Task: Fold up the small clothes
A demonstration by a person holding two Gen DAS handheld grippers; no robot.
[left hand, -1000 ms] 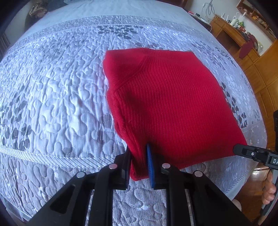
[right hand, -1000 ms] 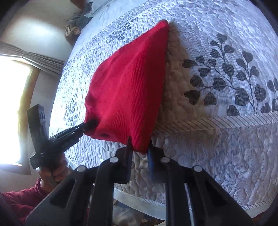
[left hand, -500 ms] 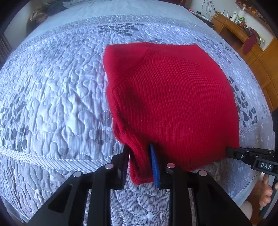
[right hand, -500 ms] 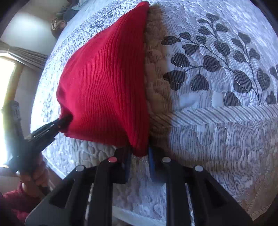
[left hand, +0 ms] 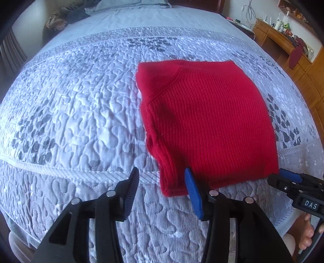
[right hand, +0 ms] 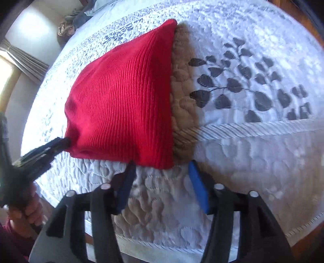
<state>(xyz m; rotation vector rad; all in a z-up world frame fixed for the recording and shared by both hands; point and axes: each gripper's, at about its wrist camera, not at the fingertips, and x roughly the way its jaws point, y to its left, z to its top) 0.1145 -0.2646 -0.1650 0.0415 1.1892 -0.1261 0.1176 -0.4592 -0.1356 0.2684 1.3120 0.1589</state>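
Note:
A folded red knitted garment (left hand: 206, 121) lies flat on the quilted bedspread (left hand: 77, 113). In the left wrist view its near left corner sits between the jaws of my left gripper (left hand: 162, 178), which are opening; neither pad presses the cloth. The right gripper (left hand: 283, 178) hovers at the garment's near right corner. In the right wrist view the garment (right hand: 125, 101) ends just ahead of my right gripper (right hand: 162, 167), whose jaws are also opening with only the corner's tip between them. The left gripper (right hand: 62, 142) shows at the far corner.
Wooden desk and cabinets (left hand: 283, 38) stand to the right of the bed. A heap of clothes and pillows (left hand: 66, 16) lies at the head end. A curtained window (right hand: 24, 58) is on the left. The bed's near edge (right hand: 162, 246) runs just below the grippers. A hand (right hand: 26, 210) holds the left gripper.
Both grippers were shut on the garment's near corners and have now spread their jaws. The garment has settled flat onto the quilt.

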